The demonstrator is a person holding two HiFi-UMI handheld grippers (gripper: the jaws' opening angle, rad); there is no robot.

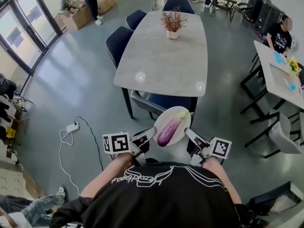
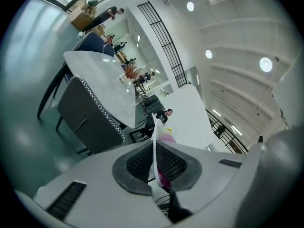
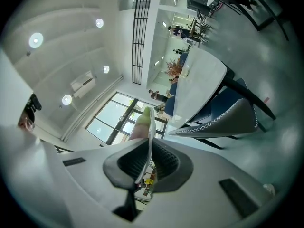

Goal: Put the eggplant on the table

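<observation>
A purple eggplant (image 1: 168,129) with a green stem lies on a white plate (image 1: 182,114) held in the air in front of the person's chest. My left gripper (image 1: 151,133) is shut on the plate's left rim (image 2: 154,146), and my right gripper (image 1: 189,133) is shut on its right rim (image 3: 149,141). Both gripper views see the plate edge-on, with the eggplant (image 2: 166,137) showing pink beside it and its green end (image 3: 142,120) near the top. The grey marble table (image 1: 161,61) stands just ahead of the plate.
A potted dried plant (image 1: 173,24) stands at the table's far end. Dark blue chairs (image 1: 164,102) line the near and left sides. A white table (image 1: 280,75) with a seated person is at the right. A power strip and cable (image 1: 72,127) lie on the floor left.
</observation>
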